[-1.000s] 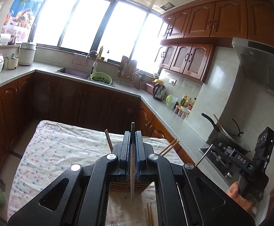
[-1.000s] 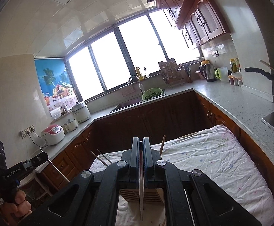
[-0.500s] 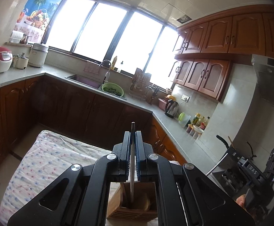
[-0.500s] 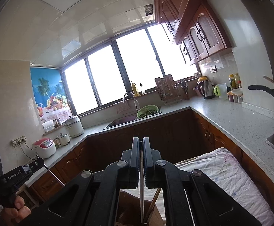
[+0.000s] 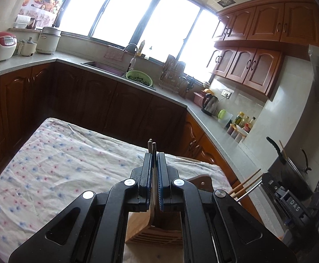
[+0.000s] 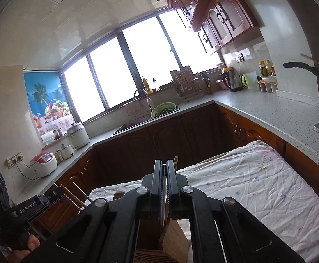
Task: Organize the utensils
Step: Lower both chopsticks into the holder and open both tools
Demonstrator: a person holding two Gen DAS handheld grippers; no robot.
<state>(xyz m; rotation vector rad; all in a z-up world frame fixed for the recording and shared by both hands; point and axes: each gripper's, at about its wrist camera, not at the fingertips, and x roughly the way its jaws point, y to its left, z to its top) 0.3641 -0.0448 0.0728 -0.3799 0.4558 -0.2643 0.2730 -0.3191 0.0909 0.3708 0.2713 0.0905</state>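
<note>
utensil [image 5: 153,175] clamped in left gripper [image 5: 153,160], right gripper [image 6: 164,171] likewise

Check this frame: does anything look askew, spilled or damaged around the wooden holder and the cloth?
Nothing stands out. Each gripper, left and right, is shut on a thin utensil above the wooden holder, which sits upright on the wrinkled floral cloth. No spill or damage shows.
</note>
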